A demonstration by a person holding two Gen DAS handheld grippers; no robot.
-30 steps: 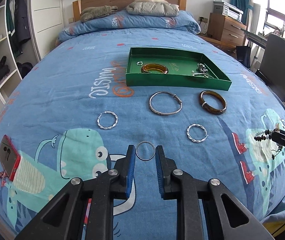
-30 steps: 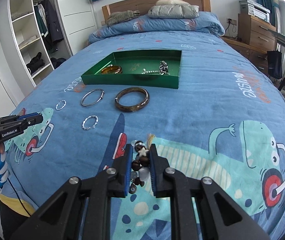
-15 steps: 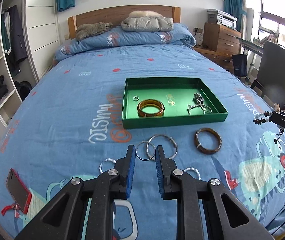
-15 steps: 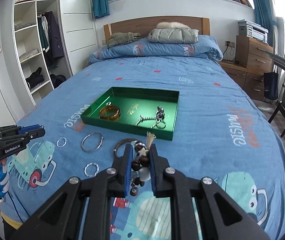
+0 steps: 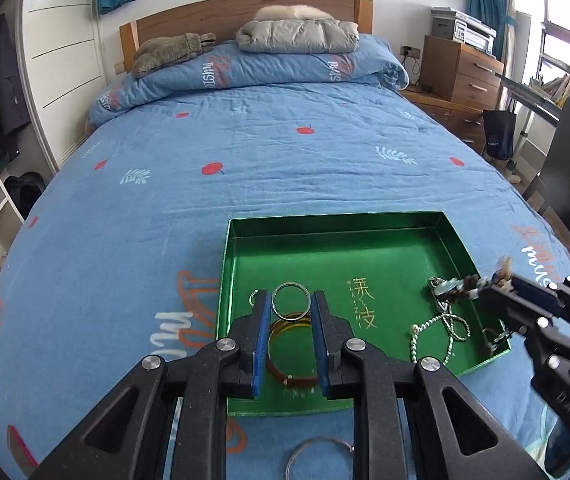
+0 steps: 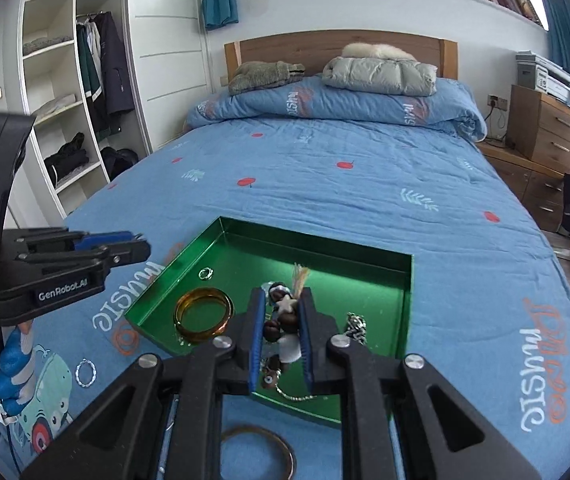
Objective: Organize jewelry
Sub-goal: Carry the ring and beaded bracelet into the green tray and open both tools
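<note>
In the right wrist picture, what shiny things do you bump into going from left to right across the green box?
Small silver ring → amber bangle → beaded bracelet pinched in the right gripper → silver chain, all over the green box.

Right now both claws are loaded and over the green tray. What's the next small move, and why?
Probably lower both slightly and open them. The left claw pinches a thin silver ring above the amber bangle in the green tray; the right claw grips a beaded bracelet over the tray floor. Both pieces look placed to drop inside.
</note>
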